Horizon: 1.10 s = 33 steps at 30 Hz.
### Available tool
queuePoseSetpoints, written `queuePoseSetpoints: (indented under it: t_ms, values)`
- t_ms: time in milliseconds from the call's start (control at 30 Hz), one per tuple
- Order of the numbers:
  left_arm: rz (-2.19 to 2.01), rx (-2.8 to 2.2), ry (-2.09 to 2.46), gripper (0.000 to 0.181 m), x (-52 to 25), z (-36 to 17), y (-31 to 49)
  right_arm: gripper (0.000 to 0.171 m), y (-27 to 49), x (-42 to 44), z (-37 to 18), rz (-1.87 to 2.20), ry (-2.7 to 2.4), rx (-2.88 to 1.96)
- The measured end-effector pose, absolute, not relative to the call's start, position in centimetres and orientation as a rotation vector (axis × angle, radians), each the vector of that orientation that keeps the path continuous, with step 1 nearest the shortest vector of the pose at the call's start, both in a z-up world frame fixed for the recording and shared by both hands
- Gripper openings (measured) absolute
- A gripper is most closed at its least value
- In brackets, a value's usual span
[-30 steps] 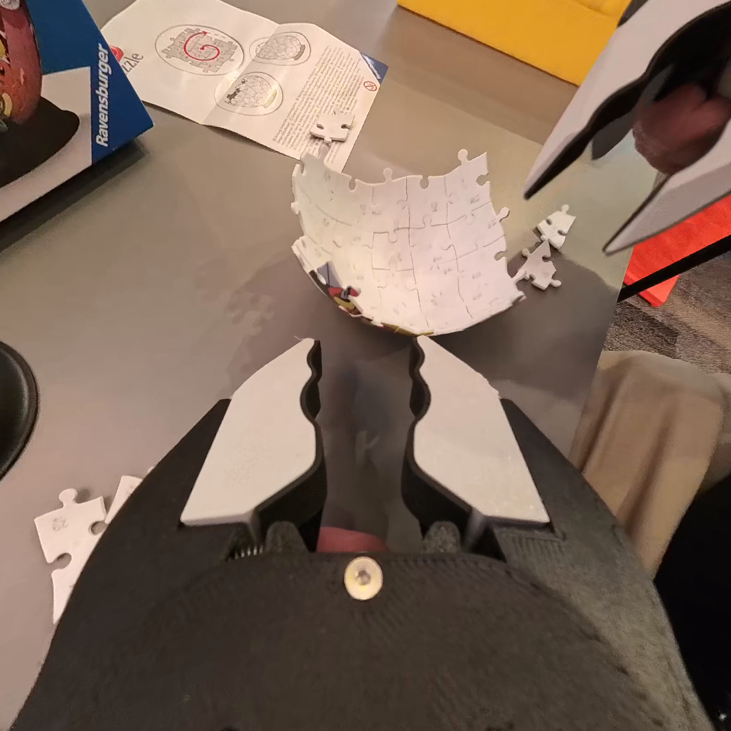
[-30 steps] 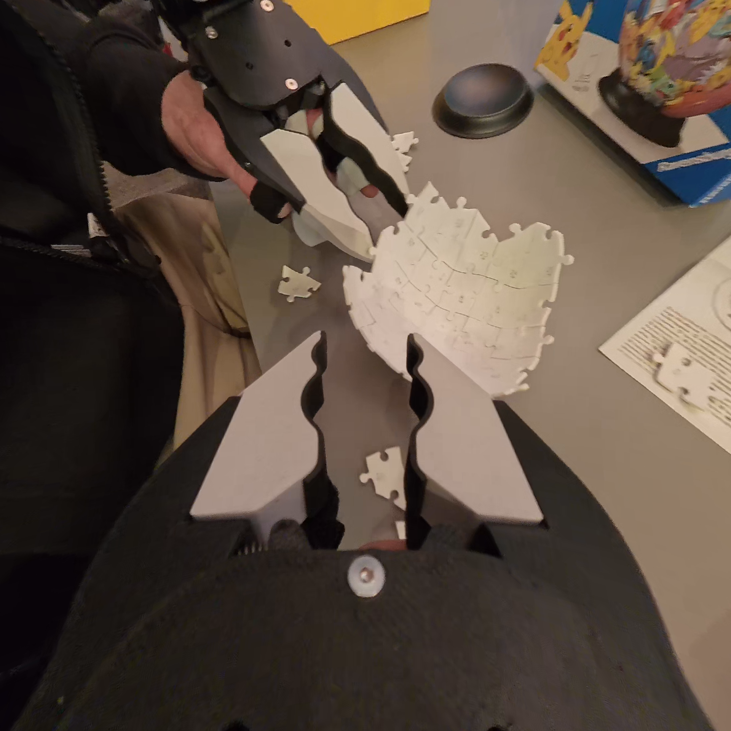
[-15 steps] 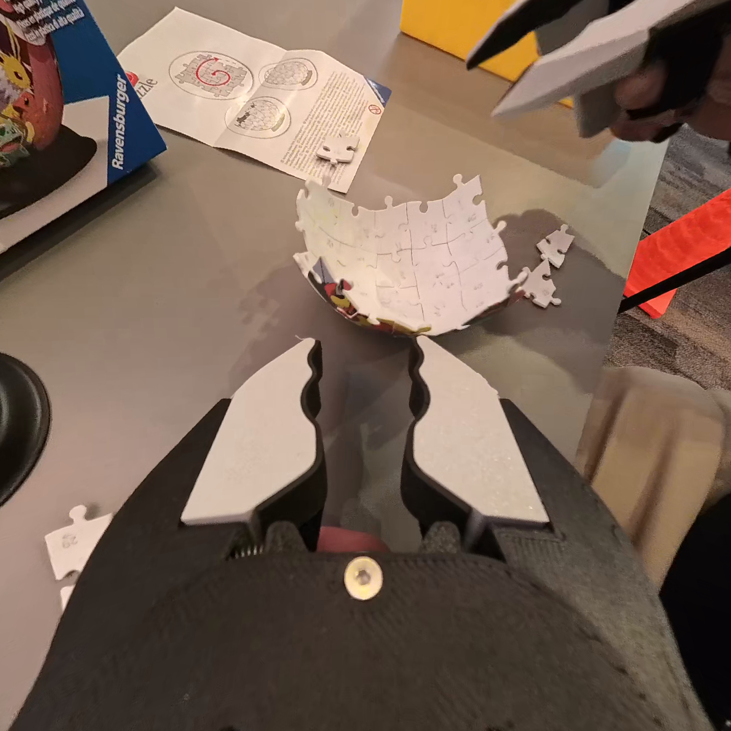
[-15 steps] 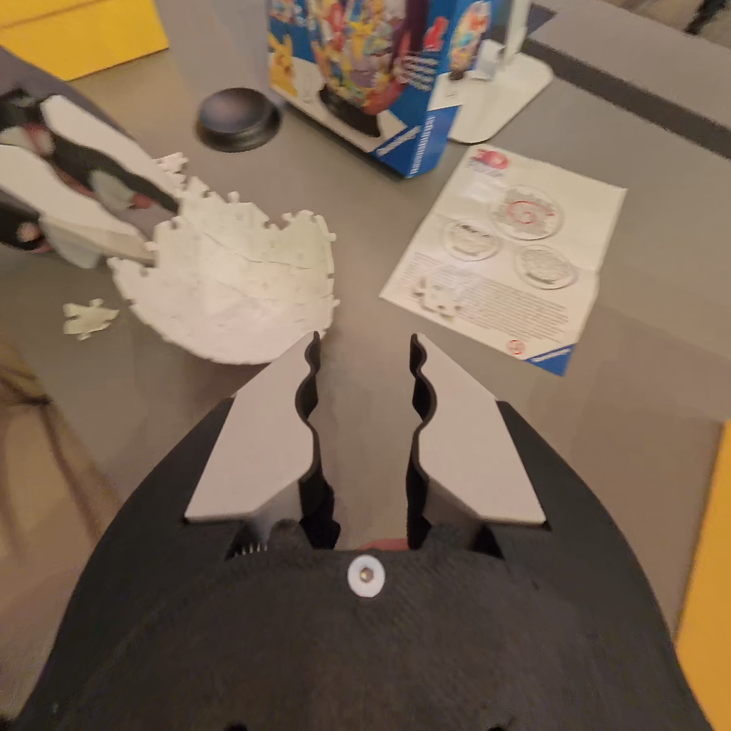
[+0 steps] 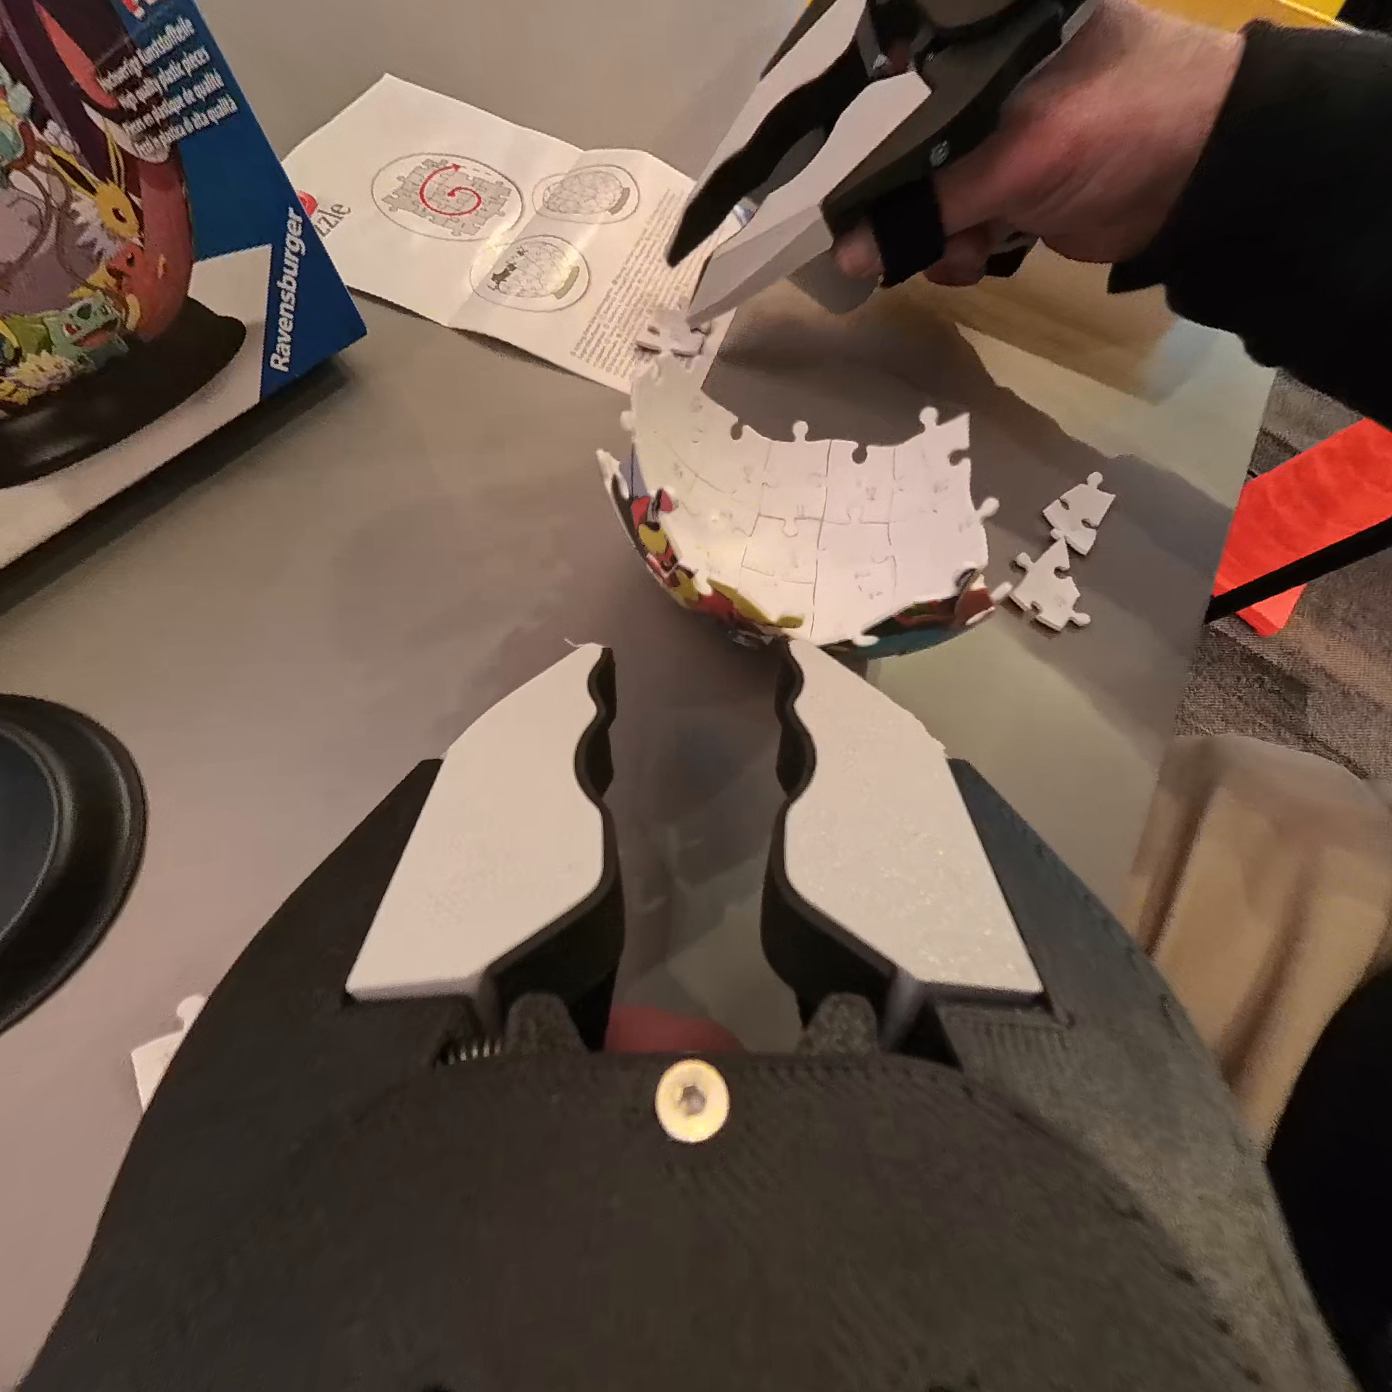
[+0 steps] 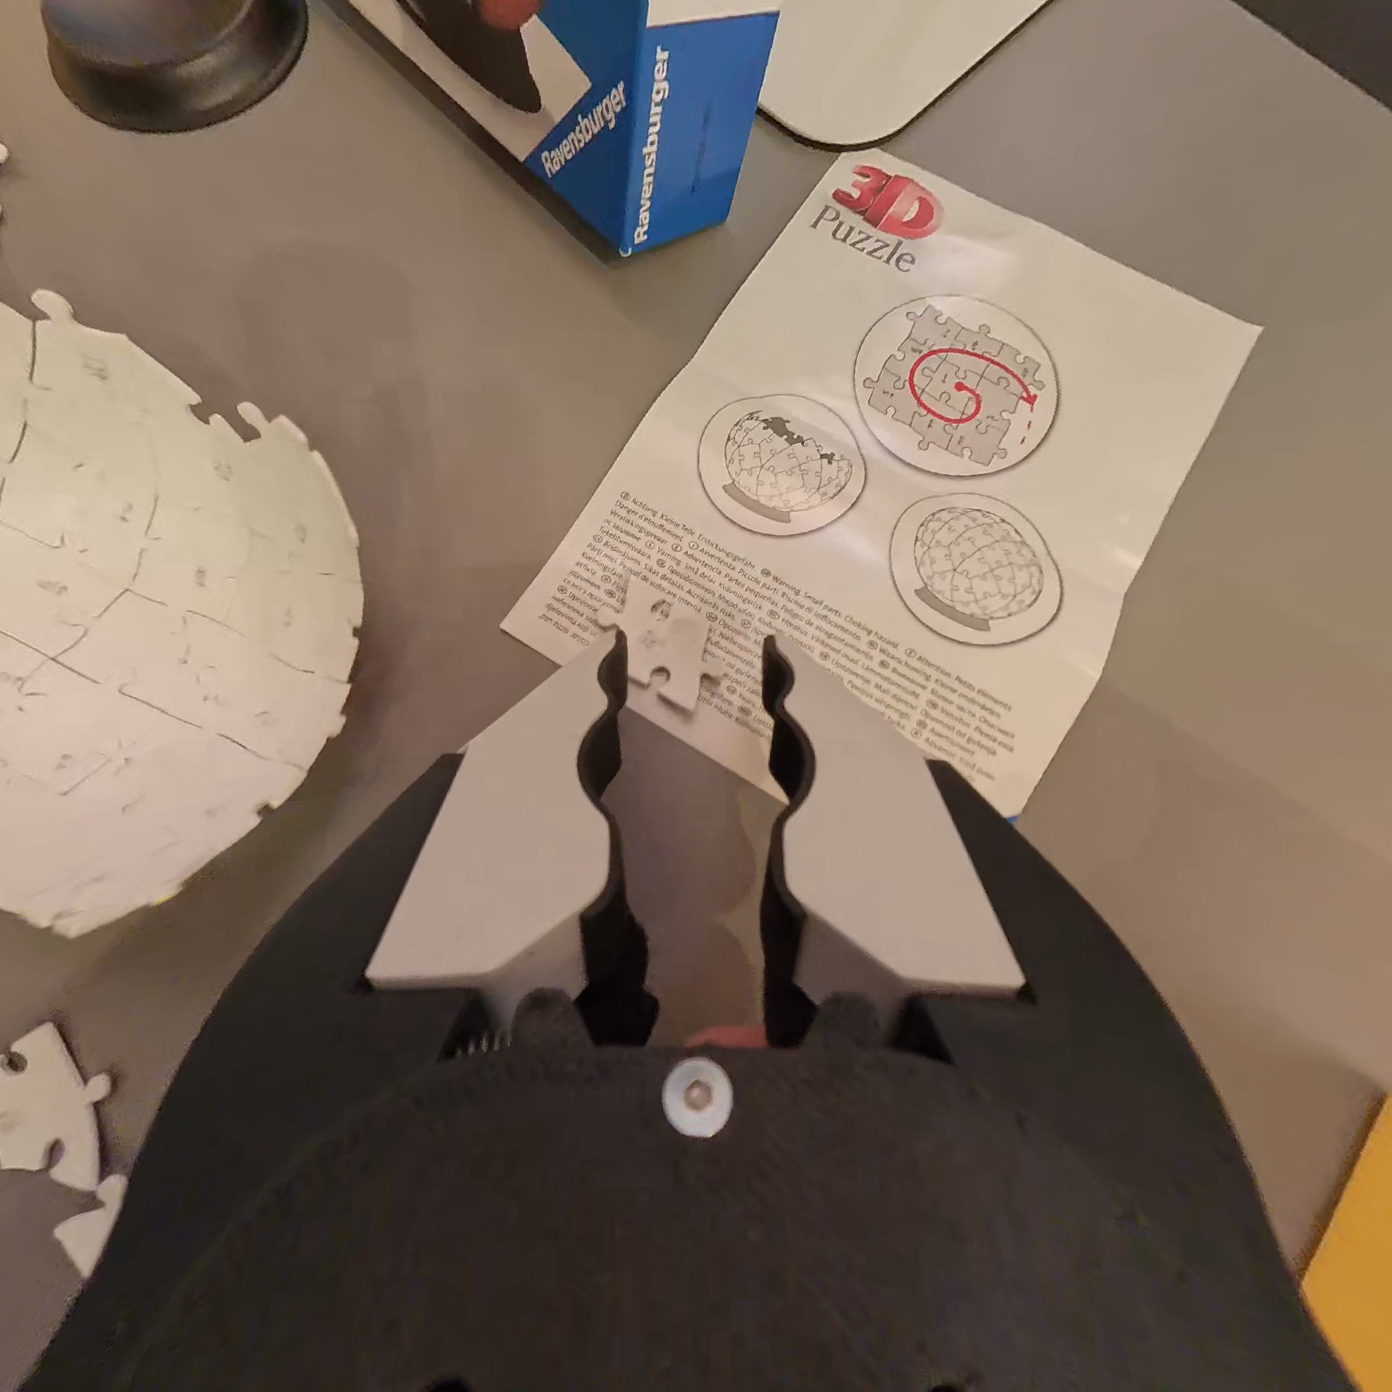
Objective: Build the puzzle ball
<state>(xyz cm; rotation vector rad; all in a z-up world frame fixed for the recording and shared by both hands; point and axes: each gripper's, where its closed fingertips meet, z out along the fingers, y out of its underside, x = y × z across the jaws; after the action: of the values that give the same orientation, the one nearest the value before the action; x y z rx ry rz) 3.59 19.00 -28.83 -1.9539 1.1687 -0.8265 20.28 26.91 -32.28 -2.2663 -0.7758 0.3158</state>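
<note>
Reaching over the paper sheet [image 6: 896,482], the right claw [image 6: 691,648] has its two tips wide apart, one on each side of a loose white puzzle piece [image 6: 667,663]. The piece lies flat on the near corner of the sheet, right between the tips. It looks like the left tip touches it, but the claw is not squeezing it. To the left of this claw sits the half-built puzzle ball [image 6: 151,618], like a white bowl on the grey counter [image 6: 422,361]. A blue box [image 6: 640,113] stands past the sheet.

The left claw [image 5: 693,659] is wide open too and holds nothing. The ball [image 5: 813,520] is just in front of its tips. Two spare pieces [image 5: 1062,550] lie to the right of the ball. A black round stand [image 5: 53,851] is off to the left.
</note>
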Motion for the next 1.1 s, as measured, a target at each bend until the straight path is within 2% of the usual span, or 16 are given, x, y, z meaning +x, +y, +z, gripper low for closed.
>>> queuePoseSetpoints:
  t_ms: [333, 700, 867, 1000, 1100]
  values:
    - [-0.834, -1.955, 1.134, 0.039, 4.4, -28.3, 20.2, 0.002, 26.0, 19.7, -33.2, 0.387, -0.833, -2.273]
    - [-0.832, -1.970, 1.088, 0.038, 4.5, -27.7, 22.0, 0.000, 22.0, 18.9, -33.2, 0.486, -0.979, -2.290]
    - [-0.606, -1.835, 1.151, 0.037, 4.2, -23.8, 23.0, 0.000, 20.6, 18.4, -33.1, 0.481, -1.061, -2.279]
    - [-0.599, -1.742, 1.319, 0.037, 6.7, -21.1, 18.6, 0.000, 20.2, 18.0, -32.1, 0.500, -1.048, -2.232]
    - [-0.584, -1.755, 1.443, 0.037, 9.2, -22.8, 14.2, 0.010, 20.6, 18.3, -31.7, 0.456, -1.021, -2.232]
